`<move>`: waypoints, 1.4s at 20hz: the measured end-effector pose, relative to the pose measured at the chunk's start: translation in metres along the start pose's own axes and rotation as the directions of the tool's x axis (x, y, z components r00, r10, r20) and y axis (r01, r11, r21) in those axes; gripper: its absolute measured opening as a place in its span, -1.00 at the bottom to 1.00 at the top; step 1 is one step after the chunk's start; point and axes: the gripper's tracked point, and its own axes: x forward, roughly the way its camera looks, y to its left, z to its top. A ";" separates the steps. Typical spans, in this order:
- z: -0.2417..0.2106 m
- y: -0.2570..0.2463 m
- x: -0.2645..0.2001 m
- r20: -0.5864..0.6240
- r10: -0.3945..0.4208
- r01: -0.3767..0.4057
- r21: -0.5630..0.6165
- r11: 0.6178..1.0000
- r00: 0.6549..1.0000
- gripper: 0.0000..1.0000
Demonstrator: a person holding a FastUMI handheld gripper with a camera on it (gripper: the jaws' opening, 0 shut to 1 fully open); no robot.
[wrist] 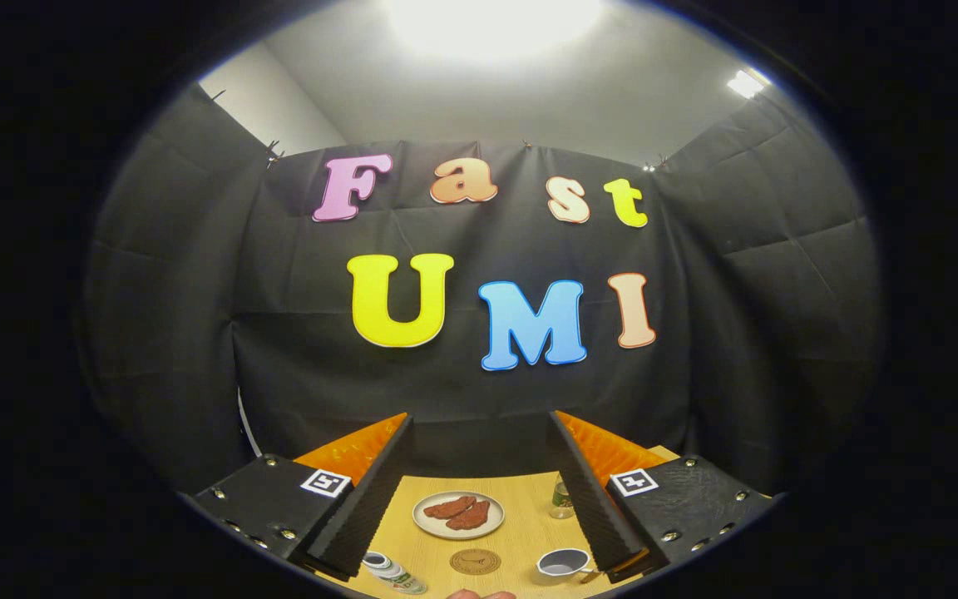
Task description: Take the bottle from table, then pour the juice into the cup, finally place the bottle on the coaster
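While our gripper (479, 491) hovers with fingers spread and empty, we see the bottle (393, 573) lying on its side just left of the coaster (475, 561), below the left finger

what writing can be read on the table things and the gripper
No words can be read.
Bottle label: blurred, too small.
Small jar label: too small.
Coaster mark: too small.
Open gripper, holding nothing: square pattern markers, no words.
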 end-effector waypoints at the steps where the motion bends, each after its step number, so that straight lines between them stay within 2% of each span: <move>1: -0.007 0.007 -0.001 0.001 0.015 -0.015 -0.002 1.000 1.000 0.96; 5: -0.057 0.035 -0.012 -0.048 0.079 -0.079 0.016 0.997 0.996 0.96; 9: -0.113 0.055 -0.024 -0.118 0.111 -0.113 -0.016 0.993 0.987 0.96; 13: -0.149 0.068 -0.031 -0.158 0.129 -0.134 -0.023 0.991 0.979 0.96; 19: -0.200 0.096 -0.036 -0.242 0.205 -0.227 -0.069 0.971 0.948 0.96; 28: -0.275 0.109 -0.026 -0.356 0.237 -0.289 -0.101 0.952 0.904 0.97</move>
